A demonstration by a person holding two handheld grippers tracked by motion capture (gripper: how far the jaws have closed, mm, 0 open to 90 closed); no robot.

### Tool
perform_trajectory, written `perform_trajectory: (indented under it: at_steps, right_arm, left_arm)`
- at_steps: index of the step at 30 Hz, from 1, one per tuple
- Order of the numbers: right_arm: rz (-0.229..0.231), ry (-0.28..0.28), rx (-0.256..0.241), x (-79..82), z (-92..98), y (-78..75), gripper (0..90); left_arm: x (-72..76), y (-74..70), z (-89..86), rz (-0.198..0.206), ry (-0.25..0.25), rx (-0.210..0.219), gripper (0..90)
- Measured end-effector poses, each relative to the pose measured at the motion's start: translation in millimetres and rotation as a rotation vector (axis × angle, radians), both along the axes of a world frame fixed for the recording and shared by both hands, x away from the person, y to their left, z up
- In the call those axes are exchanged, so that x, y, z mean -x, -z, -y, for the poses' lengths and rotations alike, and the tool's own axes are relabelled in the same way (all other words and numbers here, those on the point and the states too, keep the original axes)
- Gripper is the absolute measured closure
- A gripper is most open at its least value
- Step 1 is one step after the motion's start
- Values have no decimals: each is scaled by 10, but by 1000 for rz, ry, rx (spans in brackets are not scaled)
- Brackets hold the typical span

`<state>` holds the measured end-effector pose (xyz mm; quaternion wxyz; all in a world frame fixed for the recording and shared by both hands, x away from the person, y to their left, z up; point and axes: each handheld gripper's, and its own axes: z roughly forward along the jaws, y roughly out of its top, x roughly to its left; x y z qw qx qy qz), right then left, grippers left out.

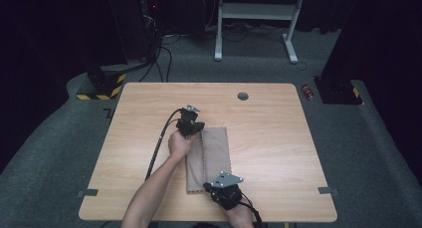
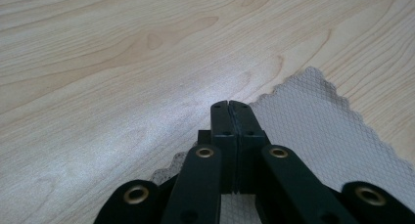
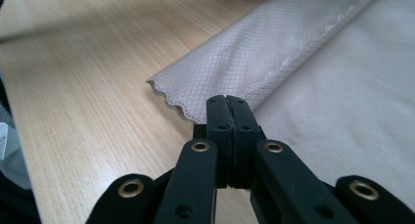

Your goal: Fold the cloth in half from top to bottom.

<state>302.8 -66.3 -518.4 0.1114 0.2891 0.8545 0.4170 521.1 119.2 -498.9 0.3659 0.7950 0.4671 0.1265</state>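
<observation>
Folded beige cloth lies mid-desk, running toward the near edge. Left gripper at its far-left corner, right gripper at its near end; both sets of fingers pressed together, but whether fabric is pinched between them is hidden. Grommet hole near the desk's far edge

A light wood-grain worktop with rounded corners stands on grey carpet. A small round grey cap is set into its far edge. Grey tape tabs stick out at its near left and near right edges. Beyond it, a white desk frame stands at the far wall, which lies in darkness. At far left a black stand rests on a base with yellow-and-black hazard stripes, with black cables trailing over the carpet. At far right sits a black base with a small red object beside it.
</observation>
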Motion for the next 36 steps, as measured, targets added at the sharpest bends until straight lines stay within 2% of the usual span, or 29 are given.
perform_trajectory:
  at_steps: [4,11,15,22,26,36]
  right_arm:
    - [-3,20,-1,-1,76,5,894]
    - [-3,38,0,14,148,19,894]
    - [-8,54,-4,15,203,25,894]
    - [-4,82,-7,30,317,9,894]
    - [2,95,-5,29,375,18,894]
    - [14,130,23,41,523,-5,894]
  left_arm:
    - [-5,2,40,3,3,9,896]
    - [-18,-37,163,22,37,-24,896]
    - [-31,-70,240,31,51,-27,896]
    - [-41,-69,347,37,58,-15,896]
    - [-60,-64,367,27,55,13,896]
    - [-104,-67,523,33,84,-2,896]
